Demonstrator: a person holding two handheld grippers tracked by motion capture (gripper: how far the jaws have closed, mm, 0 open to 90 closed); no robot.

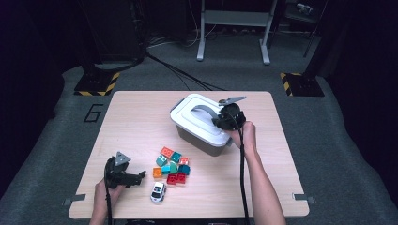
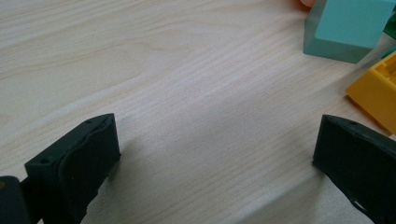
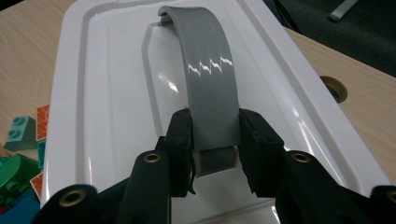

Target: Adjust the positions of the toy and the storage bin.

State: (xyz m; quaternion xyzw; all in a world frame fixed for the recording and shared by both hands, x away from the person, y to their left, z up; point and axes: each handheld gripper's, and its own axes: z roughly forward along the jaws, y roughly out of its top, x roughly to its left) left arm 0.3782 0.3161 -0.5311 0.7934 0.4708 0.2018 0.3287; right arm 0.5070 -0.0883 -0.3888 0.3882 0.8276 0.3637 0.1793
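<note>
Clamping the grey handle [image 3: 210, 93] w/ right gripper [image 3: 212, 144], jaws tight either side; lift lid [image 1: 185, 117] straight up, no tilt. Left gripper [image 2: 215, 154] wide apart, idle.

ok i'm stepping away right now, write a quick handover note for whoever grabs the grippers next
Right gripper: shut on the grey handle of the white lid, which sits on the grey box.
Left gripper: open, nothing between the jaws, low over the table beside the toy bricks.
A toy car stands near the bricks.
Done: handle gripped.
Left: lid not yet lifted; bricks and car probably go into the box afterwards.
</note>
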